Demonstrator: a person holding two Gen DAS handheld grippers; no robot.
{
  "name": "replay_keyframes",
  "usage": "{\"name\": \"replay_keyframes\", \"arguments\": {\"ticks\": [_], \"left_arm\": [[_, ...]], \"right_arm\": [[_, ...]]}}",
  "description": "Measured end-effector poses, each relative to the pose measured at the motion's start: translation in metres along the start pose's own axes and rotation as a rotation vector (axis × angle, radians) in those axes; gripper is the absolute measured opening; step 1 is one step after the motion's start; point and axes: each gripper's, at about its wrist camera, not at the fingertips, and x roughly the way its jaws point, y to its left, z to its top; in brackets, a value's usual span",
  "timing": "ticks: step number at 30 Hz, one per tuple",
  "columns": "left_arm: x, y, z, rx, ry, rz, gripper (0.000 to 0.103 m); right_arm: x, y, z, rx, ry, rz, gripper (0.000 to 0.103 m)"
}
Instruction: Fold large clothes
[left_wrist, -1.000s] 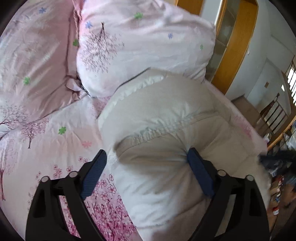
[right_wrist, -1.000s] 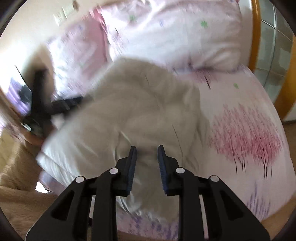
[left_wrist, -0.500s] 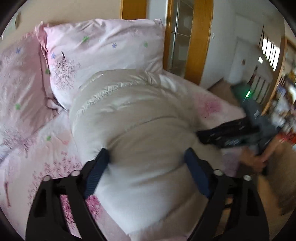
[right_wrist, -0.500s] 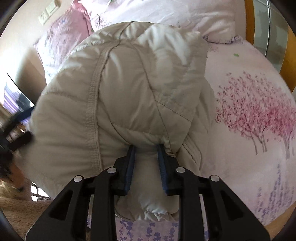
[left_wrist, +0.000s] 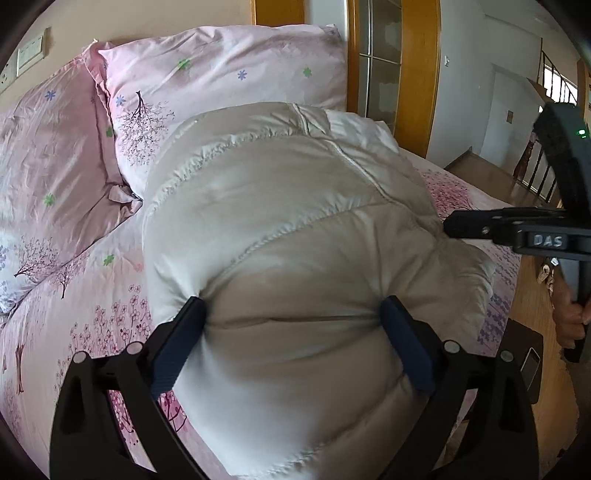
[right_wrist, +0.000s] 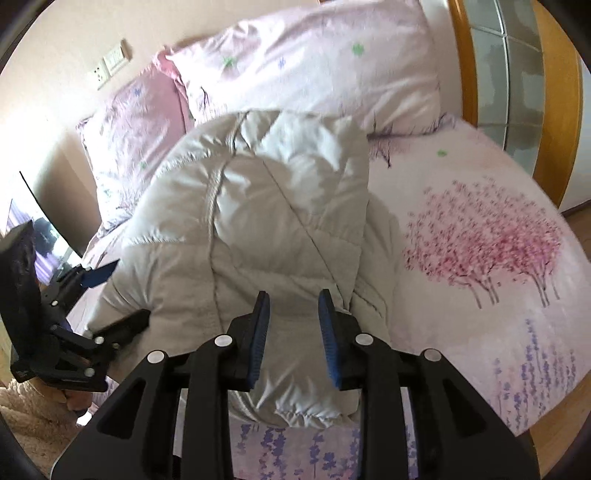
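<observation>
A puffy cream quilted jacket lies folded in a bundle on the pink floral bed; it also shows in the right wrist view. My left gripper is wide open, its fingers pressed against both sides of the bundle's near end. My right gripper is open above the jacket's near edge, with nothing between its jaws. The right gripper also shows in the left wrist view at the jacket's right side. The left gripper shows in the right wrist view at the jacket's left side.
Two pink floral pillows lean at the head of the bed. A wooden door frame stands behind on the right. A dark stand with a phone sits by the bed's right edge.
My right gripper has opened and let go of the jacket fold, drawing back a little. My left gripper has stayed wide open and pushed onto the bundle's end.
</observation>
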Motion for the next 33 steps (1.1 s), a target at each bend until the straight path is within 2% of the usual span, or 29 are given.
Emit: {"name": "replay_keyframes", "arguments": {"ticks": [5,7,9,13,17,18,19,22,23,26,27,28,29,31,33], "left_arm": [[-0.001,-0.001,-0.002,-0.003,-0.006,0.003,0.096],[0.000,-0.002,-0.003,-0.001,-0.010,0.004,0.096],[0.000,-0.005,-0.005,0.009,-0.015,0.006,0.097],[0.001,-0.014,-0.007,0.031,-0.030,0.032,0.098],[-0.006,-0.014,-0.009,0.023,-0.045,0.032,0.098],[-0.007,-0.013,-0.009,0.019,-0.043,0.033,0.098],[-0.006,-0.010,-0.009,0.012,-0.041,0.025,0.097],[-0.005,-0.009,-0.008,0.001,-0.038,0.017,0.098],[-0.004,-0.010,-0.008,0.002,-0.038,0.020,0.098],[-0.002,-0.013,-0.009,0.005,-0.042,0.032,0.098],[-0.002,-0.014,-0.010,0.004,-0.045,0.032,0.098],[-0.002,-0.014,-0.010,0.005,-0.050,0.030,0.098],[-0.003,-0.016,-0.010,0.013,-0.056,0.029,0.098],[-0.007,-0.016,-0.008,0.006,-0.069,0.020,0.098],[-0.016,-0.010,-0.004,-0.026,-0.088,-0.027,0.098]], "right_arm": [[0.001,0.008,-0.009,-0.033,0.005,-0.046,0.030],[0.014,0.004,-0.017,-0.046,0.032,-0.111,0.036],[0.022,-0.001,-0.025,-0.043,0.048,-0.153,0.046],[0.041,-0.026,-0.035,0.067,0.054,-0.057,0.050],[0.038,-0.023,-0.029,0.052,0.067,-0.068,0.050],[0.032,-0.022,-0.022,0.051,0.068,-0.067,0.045],[0.025,-0.021,-0.014,0.054,0.048,-0.059,0.040],[-0.006,-0.016,0.019,0.067,-0.085,0.024,0.040],[-0.007,-0.011,0.032,0.049,-0.092,0.033,0.040],[0.015,0.007,0.053,-0.046,-0.021,-0.021,0.039],[0.026,0.013,0.054,-0.067,0.017,-0.044,0.038],[0.045,0.015,0.055,-0.082,0.096,-0.089,0.038],[0.058,0.012,0.054,-0.074,0.149,-0.098,0.037],[0.072,0.002,0.053,-0.043,0.197,-0.085,0.037],[0.083,-0.005,0.050,-0.029,0.231,-0.086,0.037]]}}
